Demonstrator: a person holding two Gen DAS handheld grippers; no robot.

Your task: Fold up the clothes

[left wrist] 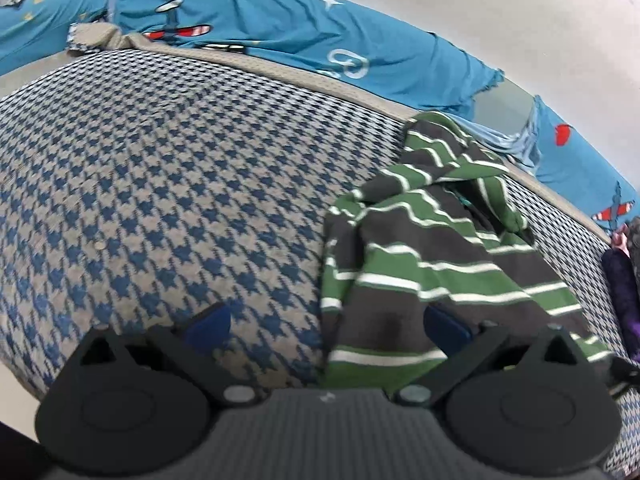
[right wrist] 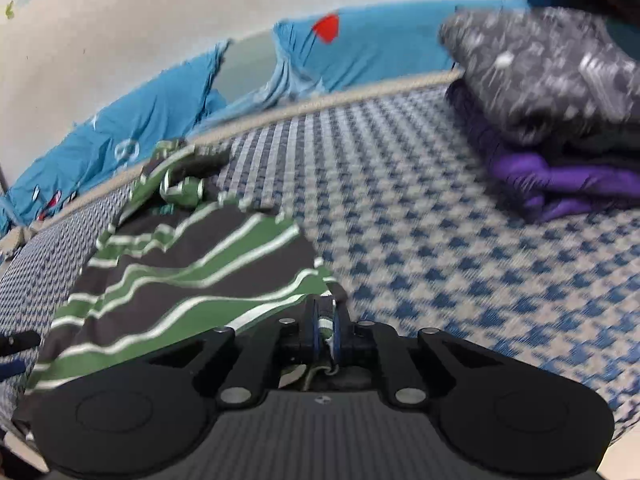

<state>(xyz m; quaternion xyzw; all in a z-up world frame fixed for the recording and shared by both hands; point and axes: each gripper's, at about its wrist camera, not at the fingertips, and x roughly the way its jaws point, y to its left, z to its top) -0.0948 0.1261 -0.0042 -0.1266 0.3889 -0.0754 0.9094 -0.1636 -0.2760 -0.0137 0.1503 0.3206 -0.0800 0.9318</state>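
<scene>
Left wrist view. Striped garment (left wrist: 432, 256): green, dark grey and white bands, lying crumpled on the houndstooth bed cover (left wrist: 168, 184), blue on grey. The garment's near hem lies under and between the fingers, toward the right-hand one. Left gripper (left wrist: 328, 324): jaws wide apart, blue pads showing on both fingers, nothing pinched; whether the right-hand pad touches the cloth cannot be told. Beyond the bed's piped edge: a teal printed sheet (left wrist: 280, 28) with aeroplane and star motifs, bunched along a pale wall (left wrist: 480, 8). At the far right edge, a sliver of dark and purple fabric.

Right wrist view. The same striped garment (right wrist: 192, 276) spreads left of centre, its near corner drawn up into the right gripper (right wrist: 325, 330). Jaws nearly closed, with a fold of striped fabric clamped between the two blue pads and a little cloth trailing out behind them. The houndstooth cover (right wrist: 440, 240) fills the right half.

Seen here alone: a stack of folded clothes (right wrist: 560, 120) at the upper right on the bed, well apart from the striped garment, a dark grey speckled piece on top of purple ones. The left wrist view alone shows the long run of the teal sheet and its aeroplane print.
</scene>
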